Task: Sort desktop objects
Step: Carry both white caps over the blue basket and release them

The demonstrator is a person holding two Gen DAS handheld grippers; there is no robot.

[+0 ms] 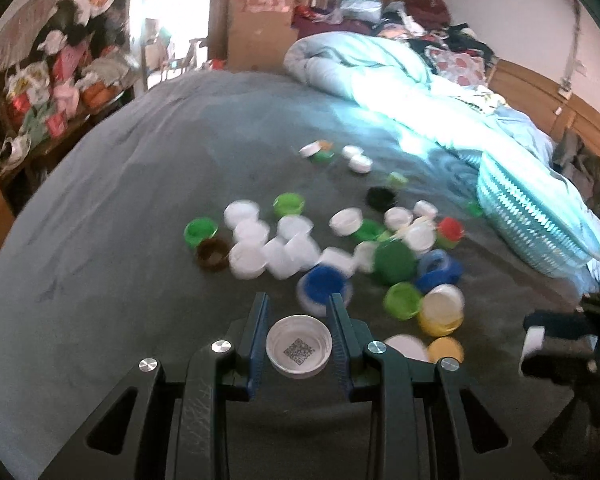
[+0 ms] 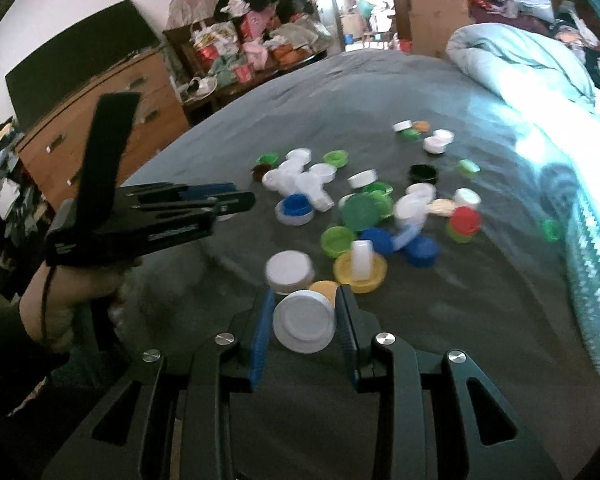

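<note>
White cap with QR code (image 1: 299,346): open side up, clamped between left gripper (image 1: 299,312) fingers, at 6 o'clock of pile. Plain white cap (image 2: 304,323): closed top showing, tilted, pinched in right gripper (image 2: 305,304). Loose caps on grey bed cover (image 1: 120,208): dark green lid (image 1: 394,261) at centre, blue cap (image 1: 325,285) at its 8 o'clock, red cap (image 1: 450,227) at 2 o'clock, brown ring cap (image 1: 212,254) at 9 o'clock, black cap (image 1: 381,197) at 12 o'clock

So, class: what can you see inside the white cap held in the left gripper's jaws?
The white cap faces open side up in the left gripper. A dark QR-style code is printed on its inner floor. The bedsheet beneath the cap is hidden.
</note>
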